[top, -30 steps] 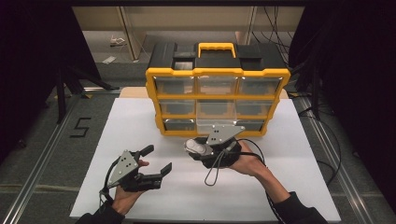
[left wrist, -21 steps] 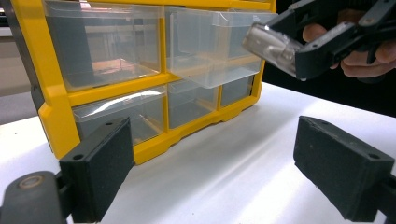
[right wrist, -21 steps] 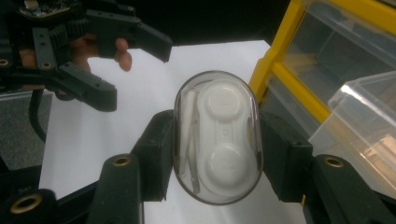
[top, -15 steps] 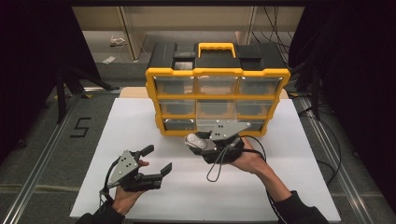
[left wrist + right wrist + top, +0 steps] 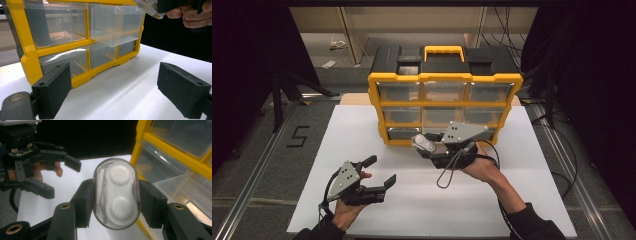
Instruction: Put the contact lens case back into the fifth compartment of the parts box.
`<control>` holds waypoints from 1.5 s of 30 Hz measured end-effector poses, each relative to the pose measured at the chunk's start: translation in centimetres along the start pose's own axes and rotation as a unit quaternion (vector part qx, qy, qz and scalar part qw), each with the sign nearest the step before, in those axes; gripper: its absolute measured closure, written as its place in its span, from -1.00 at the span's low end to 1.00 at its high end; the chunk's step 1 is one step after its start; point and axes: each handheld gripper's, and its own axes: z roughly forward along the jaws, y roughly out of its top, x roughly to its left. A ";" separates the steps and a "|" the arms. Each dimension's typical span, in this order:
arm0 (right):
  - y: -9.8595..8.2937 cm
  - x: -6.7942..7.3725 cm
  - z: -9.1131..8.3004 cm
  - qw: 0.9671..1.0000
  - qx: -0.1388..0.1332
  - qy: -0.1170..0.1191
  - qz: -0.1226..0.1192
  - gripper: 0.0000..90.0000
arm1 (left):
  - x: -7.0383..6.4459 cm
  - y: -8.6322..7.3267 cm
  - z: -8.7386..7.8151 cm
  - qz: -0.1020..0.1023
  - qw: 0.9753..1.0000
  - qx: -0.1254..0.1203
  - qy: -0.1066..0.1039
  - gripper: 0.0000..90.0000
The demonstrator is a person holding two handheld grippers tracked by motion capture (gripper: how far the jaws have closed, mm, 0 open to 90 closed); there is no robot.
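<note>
Clear oval case (image 5: 116,193) clamped across its width by the right tool (image 5: 115,202), long axis running along the jaws

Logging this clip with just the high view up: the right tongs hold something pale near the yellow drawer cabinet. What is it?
Observer: A contact lens case, white with two round caps inside a clear oval shell, clamped between the right tongs.
Operator: Is any drawer open?
Observer: Yes, a clear middle drawer of the yellow drawer cabinet is pulled out, as the left gripper view shows.
Operator: And the left tongs?
Observer: The left tongs are open wide, holding nothing, above the white table.
</note>
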 end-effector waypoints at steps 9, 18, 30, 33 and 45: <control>0.5 -0.9 -1.1 1.000 -0.022 -0.018 0.012 0.10 | 0.0 0.0 0.0 0.000 1.000 0.000 -0.001 -0.74; 0.7 -1.8 -1.6 0.998 -0.037 -0.037 0.026 0.10 | -0.1 0.0 0.0 0.001 1.000 0.000 -0.001 -0.74; 0.6 -3.6 -2.3 0.995 -0.050 -0.071 0.053 0.10 | 0.0 0.0 0.0 0.001 1.000 0.000 0.000 -0.74; 0.4 -4.2 -2.5 0.993 -0.051 -0.081 0.065 0.10 | 0.0 0.0 0.0 0.000 1.000 -0.001 0.000 -0.74; -0.3 -6.1 -2.8 0.987 -0.045 -0.116 0.103 0.10 | -0.1 -0.1 0.0 0.000 1.000 0.000 -0.001 -0.74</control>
